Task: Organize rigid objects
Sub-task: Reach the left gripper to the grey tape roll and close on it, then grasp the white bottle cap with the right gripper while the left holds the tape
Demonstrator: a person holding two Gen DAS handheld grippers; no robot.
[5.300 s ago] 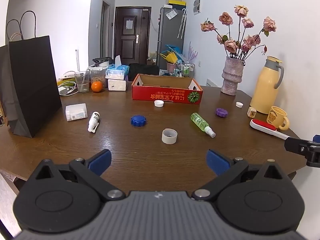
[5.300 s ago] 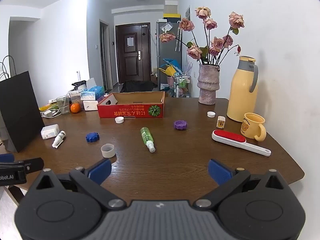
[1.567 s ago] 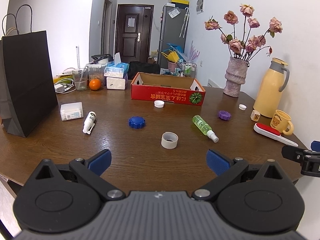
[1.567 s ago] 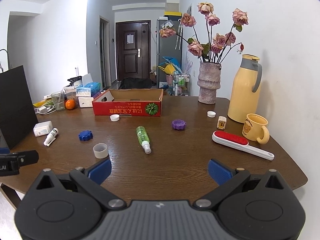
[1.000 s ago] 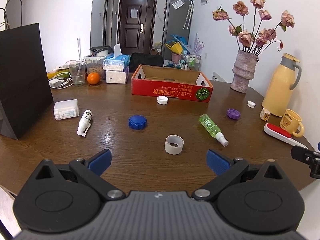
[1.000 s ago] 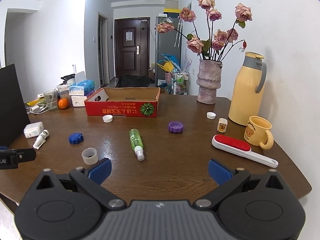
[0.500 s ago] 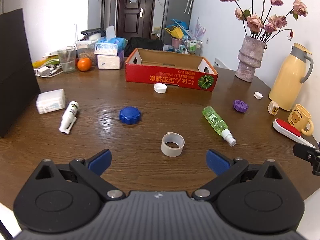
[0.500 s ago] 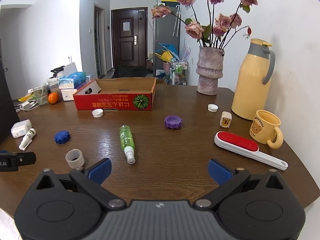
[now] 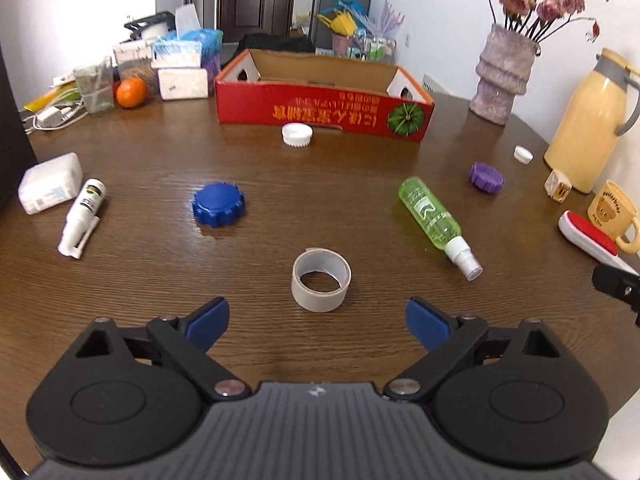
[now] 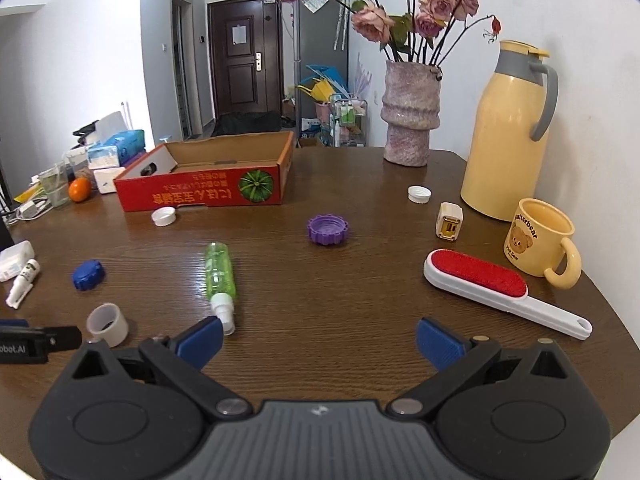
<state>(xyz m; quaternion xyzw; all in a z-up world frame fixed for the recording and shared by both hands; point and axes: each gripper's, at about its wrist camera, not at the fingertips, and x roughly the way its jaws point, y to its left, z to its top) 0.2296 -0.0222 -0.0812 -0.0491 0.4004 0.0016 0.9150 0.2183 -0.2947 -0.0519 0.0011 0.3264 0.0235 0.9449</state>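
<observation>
Loose items lie on a brown table: a tape roll [image 9: 321, 286], a green spray bottle [image 9: 436, 220], a blue cap [image 9: 219, 204], a purple cap [image 9: 486, 176], white caps [image 9: 296, 134], a white tube [image 9: 82, 216] and a red lint brush [image 10: 480, 280]. An open red cardboard box [image 9: 324, 108] stands behind them. My left gripper [image 9: 318, 322] hovers just short of the tape roll, its jaws closing slightly with nothing between them. My right gripper [image 10: 320, 338] is open and empty, near the bottle's nozzle [image 10: 224, 312].
A yellow thermos [image 10: 508, 136], a bear mug [image 10: 540, 240], a small cream box [image 10: 450, 220] and a vase of roses [image 10: 412, 120] stand on the right. Tissue packs [image 9: 184, 68], a glass [image 9: 94, 84], an orange [image 9: 131, 92] and a white box [image 9: 50, 188] sit on the left.
Both grippers have moved forward and down over the table, so the tape roll, bottle and caps look nearer. The left jaws stand slightly narrower than before.
</observation>
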